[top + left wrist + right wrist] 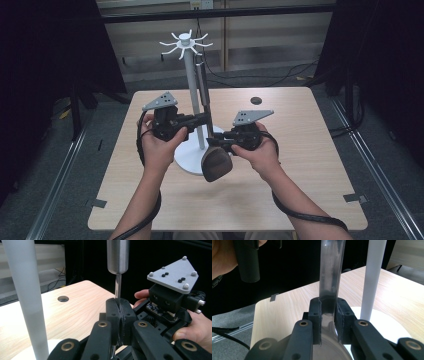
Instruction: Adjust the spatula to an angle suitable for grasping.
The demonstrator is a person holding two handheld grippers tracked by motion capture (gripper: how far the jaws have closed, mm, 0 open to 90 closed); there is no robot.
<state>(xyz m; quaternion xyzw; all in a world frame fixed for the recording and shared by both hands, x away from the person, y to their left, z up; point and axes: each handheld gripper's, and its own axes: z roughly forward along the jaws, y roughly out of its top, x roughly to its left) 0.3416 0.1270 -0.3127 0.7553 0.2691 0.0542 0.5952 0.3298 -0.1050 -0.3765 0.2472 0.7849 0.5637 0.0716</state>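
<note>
Both grippers shut on spatula (216, 161), w/ rack pole (194, 95) beside.

Brushed-metal spatula handle (117, 256), wood-grain table (300, 165)

White stand pole (195, 100) just behind both tools blocks forward path; tabletop (310, 165) right side open.

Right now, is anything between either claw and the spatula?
Nothing visible. Both are shut on the spatula: the left claw on its thin shaft, the right claw lower, near the dark head. The white pole stands beside it, not between.
</note>
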